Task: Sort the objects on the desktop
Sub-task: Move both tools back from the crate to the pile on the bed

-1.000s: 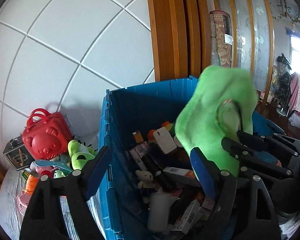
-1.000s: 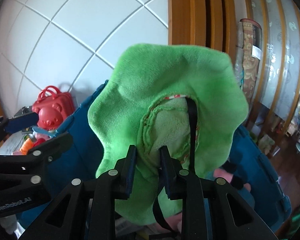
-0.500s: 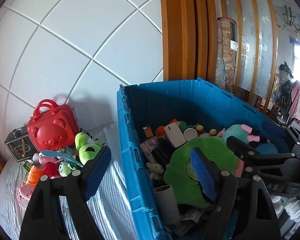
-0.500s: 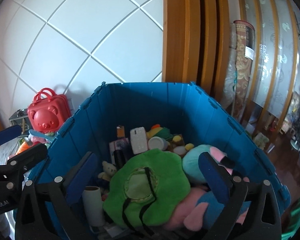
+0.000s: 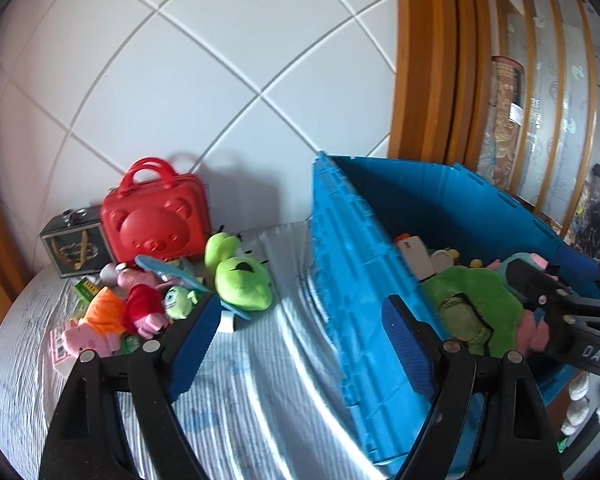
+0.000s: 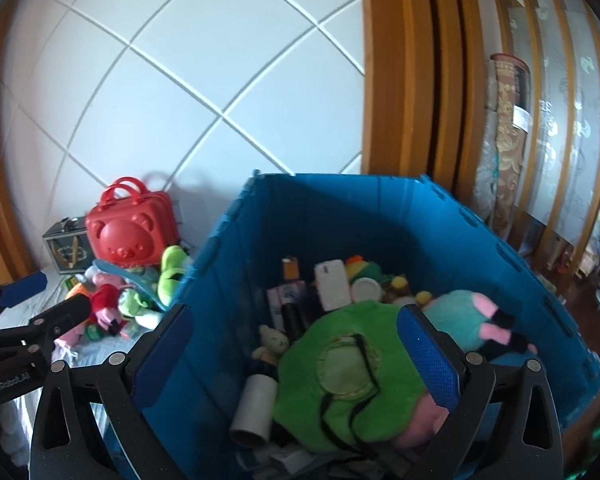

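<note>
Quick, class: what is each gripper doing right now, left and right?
Left gripper: open, holding nothing.
Right gripper: open, empty; the green hat lies in the blue crate.

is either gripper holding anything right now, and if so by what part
Nothing is held. The right gripper stands wide open above the green plush hat lying in the blue crate; the left gripper is open and empty too.

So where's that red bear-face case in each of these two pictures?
Left wrist view: the red bear-face case stands at middle left against the white tiled wall, behind the pile of soft toys.
Right wrist view: the case is at the left, smaller, also by the wall.
Shared landmark: the blue bin, to the right of the case in both.
</note>
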Tool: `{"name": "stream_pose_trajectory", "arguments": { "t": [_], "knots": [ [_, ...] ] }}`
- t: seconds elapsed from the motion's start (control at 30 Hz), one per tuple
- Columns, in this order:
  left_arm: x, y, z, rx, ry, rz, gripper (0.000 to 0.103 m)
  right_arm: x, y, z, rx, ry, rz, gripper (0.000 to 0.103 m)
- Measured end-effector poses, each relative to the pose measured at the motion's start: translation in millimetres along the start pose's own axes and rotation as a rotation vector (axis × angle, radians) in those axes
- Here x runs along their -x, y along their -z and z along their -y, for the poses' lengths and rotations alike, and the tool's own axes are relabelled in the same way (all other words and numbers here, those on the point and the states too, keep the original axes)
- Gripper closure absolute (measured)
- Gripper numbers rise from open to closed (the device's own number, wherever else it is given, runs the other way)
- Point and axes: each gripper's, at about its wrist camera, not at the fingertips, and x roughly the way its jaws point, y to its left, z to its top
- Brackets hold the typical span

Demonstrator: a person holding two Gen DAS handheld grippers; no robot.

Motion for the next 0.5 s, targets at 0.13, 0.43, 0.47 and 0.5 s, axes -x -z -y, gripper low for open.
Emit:
{"name": "stream_pose_trajectory", "arguments": {
  "t": [0.13, 0.43, 0.47, 0.5],
  "knots": [
    [1.3, 9.8, -31.9, 0.032, -0.042, -0.017, 0.020, 2.0, -1.2, -29.3, 0.028, -0.059, 0.019, 0.000],
    [3.4, 28.6, -105.3, 0.106, -0.135, -0.057, 0.020, -0.2, 1.0, -108.9, 0.143, -0.197, 0.020, 0.000],
    [4.1, 30.3, -112.5, 0.113, -0.144, -0.060, 0.020, -0.8, 1.6, -115.4, 0.150, -0.206, 0.021, 0.000],
    [4.3, 32.7, -122.3, 0.124, -0.158, -0.065, 0.020, -1.2, 2.5, -123.9, 0.158, -0.219, 0.022, 0.000]
  ]
}}
